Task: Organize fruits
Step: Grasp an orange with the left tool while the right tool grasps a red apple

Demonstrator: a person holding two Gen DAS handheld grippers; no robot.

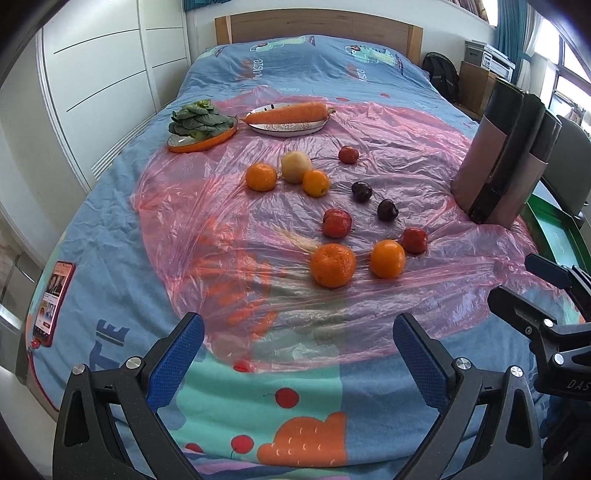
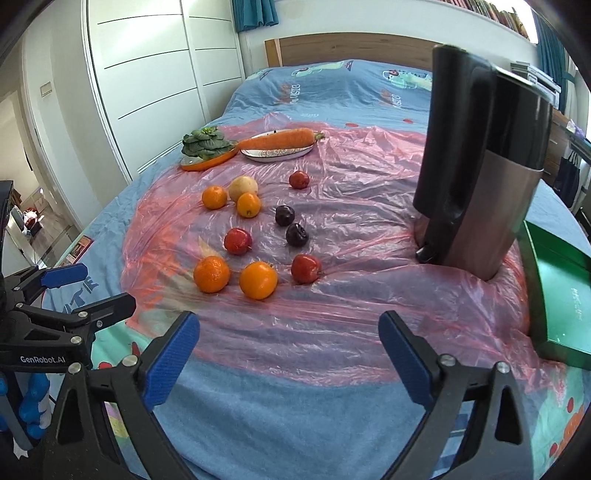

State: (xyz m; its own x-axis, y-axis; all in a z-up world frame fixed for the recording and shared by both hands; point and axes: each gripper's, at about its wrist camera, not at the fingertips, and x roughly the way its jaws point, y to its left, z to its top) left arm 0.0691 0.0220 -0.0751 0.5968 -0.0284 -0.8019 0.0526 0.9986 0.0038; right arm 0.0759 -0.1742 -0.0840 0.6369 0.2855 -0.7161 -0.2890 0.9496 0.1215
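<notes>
Nothing picked yet: left gripper point(image 1: 298, 343) and right gripper point(image 2: 289, 341) fingers wide open, empty. Next: reach the near round orange point(image 2: 258, 280), frame centre, on the pink plastic sheet point(image 2: 351, 236).

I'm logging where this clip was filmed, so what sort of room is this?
Most likely a bedroom: the fruit lies on a bed with a wooden headboard, and a white wardrobe stands beside it.
</notes>
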